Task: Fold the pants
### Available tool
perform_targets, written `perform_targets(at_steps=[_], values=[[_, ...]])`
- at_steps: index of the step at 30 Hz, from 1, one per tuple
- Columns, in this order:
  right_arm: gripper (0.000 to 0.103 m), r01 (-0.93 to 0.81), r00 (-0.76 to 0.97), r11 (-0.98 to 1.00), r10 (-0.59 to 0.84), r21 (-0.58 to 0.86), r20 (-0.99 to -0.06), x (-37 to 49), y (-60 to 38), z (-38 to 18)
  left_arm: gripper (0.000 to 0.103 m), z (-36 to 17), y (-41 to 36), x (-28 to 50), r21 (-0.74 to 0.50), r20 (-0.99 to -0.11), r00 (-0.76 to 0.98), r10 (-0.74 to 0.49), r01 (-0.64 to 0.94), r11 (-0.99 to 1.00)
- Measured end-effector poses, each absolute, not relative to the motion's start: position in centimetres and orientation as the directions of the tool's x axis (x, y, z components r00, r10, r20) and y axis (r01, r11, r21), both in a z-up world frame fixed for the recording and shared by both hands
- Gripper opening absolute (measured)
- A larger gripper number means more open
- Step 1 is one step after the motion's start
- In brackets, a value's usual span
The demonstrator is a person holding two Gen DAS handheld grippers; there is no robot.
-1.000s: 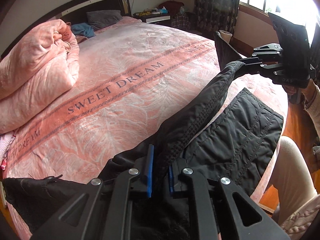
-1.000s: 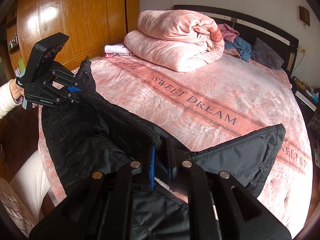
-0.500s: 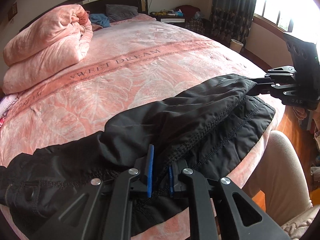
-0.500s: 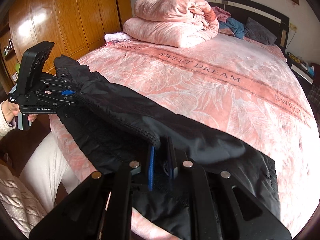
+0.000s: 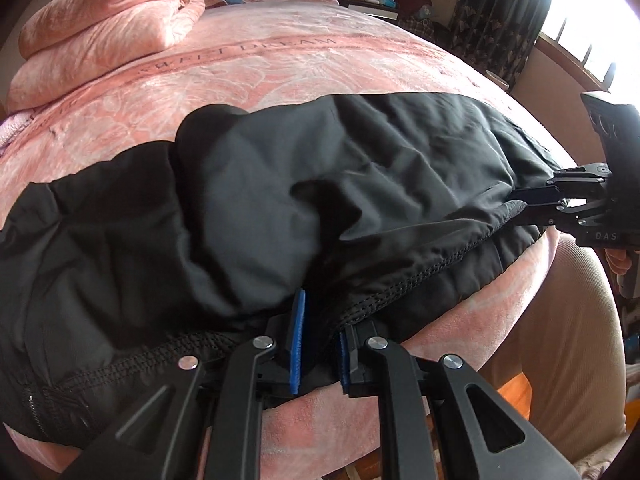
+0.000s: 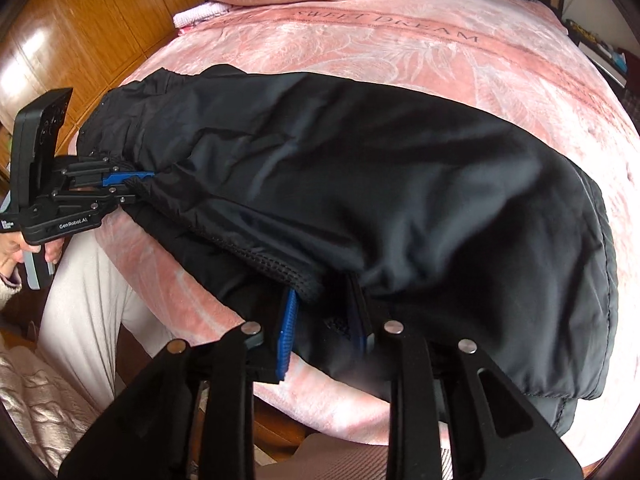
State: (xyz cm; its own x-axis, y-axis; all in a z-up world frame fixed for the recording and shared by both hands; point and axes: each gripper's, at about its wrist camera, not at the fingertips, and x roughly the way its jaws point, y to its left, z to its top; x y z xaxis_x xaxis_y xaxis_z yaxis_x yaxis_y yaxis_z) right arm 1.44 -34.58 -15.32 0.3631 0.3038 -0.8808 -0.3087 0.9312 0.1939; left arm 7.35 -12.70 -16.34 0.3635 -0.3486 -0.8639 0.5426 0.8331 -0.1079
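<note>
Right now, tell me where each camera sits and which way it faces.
Left wrist: on the left gripper, looking down across the pants and bed toward the window; right gripper, a pale trouser leg showing.
Right wrist: on the right gripper, jaws opening, seam between them, facing the wardrobe; left gripper, hand showing.
Shared: pants, bed, folded quilt.
</note>
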Motion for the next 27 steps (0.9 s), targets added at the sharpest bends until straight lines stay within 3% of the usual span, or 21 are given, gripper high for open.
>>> perform_targets(at_steps=[2, 4, 5, 7, 11, 14, 17, 19, 20, 21, 24, 27], values=[[0.042, -0.263, 0.371, 0.933, 0.333, 0.246, -0.867, 1.0, -35.4, -14.8, 0.015, -16.1, -12.7, 7.3, -0.116, -0.864, 0.367, -0.345, 0.521, 0.846], [0.081, -0.198, 0.421, 0.944, 0.325, 0.264, -0.847, 0.2, -36.5, -13.7, 0.016, -15.7, -12.7, 7.1, -0.105, -0.866, 0.378, -0.328, 0.504, 0.858], [0.081, -0.179, 0.447, 0.945, 0.327, 0.274, -0.833, -0.5, -36.9, -13.2, 0.017, -15.5, -12.8, 7.1, -0.092, -0.869, 0.383, -0.312, 0.495, 0.864], [0.074, -0.138, 0.482, 0.942, 0.334, 0.307, -0.81, -1.7, -38.0, -12.3, 0.018, -15.3, -13.3, 6.8, -0.056, -0.876, 0.398, -0.272, 0.476, 0.878], [0.069, 0.079, 0.542, 0.905, 0.313, 0.418, -0.78, -4.2, -42.1, -11.7, 0.02, -15.3, -14.0, 6.1, 0.014, -0.876, 0.435, -0.206, 0.451, 0.893], [0.064, 0.257, 0.586, 0.79, 0.331, 0.557, -0.739, -6.7, -46.5, -12.6, 0.021, -15.3, -14.3, 5.5, 0.047, -0.87, 0.461, -0.175, 0.432, 0.901], [0.057, 0.33, 0.607, 0.698, 0.358, 0.635, -0.709, -7.9, -49.1, -14.0, 0.022, -15.0, -14.6, 4.9, 0.076, -0.857, 0.491, -0.153, 0.416, 0.906], [0.053, 0.34, 0.621, 0.683, 0.354, 0.647, -0.699, -7.8, -50.0, -14.4, 0.039, -14.6, -15.0, 4.4, 0.069, -0.849, 0.499, -0.174, 0.431, 0.9], [0.053, 0.344, 0.629, 0.67, 0.355, 0.658, -0.691, -7.6, -50.5, -14.4, 0.068, -14.3, -15.2, 4.1, 0.028, -0.842, 0.491, -0.222, 0.451, 0.892], [0.053, 0.351, 0.638, 0.65, 0.361, 0.674, -0.68, -7.4, -51.1, -14.6, 0.088, -13.9, -15.4, 3.8, -0.003, -0.829, 0.494, -0.262, 0.465, 0.885], [0.052, 0.382, 0.642, 0.598, 0.377, 0.704, -0.668, -6.2, -51.9, -15.2, 0.089, -12.9, -16.8, 2.9, 0.005, -0.781, 0.551, -0.294, 0.476, 0.88], [0.044, 0.448, 0.602, 0.585, 0.363, 0.677, -0.712, -5.2, -52.3, -16.2, 0.089, -13.3, -18.6, 3.6, 0.019, -0.81, 0.518, -0.274, 0.491, 0.871]])
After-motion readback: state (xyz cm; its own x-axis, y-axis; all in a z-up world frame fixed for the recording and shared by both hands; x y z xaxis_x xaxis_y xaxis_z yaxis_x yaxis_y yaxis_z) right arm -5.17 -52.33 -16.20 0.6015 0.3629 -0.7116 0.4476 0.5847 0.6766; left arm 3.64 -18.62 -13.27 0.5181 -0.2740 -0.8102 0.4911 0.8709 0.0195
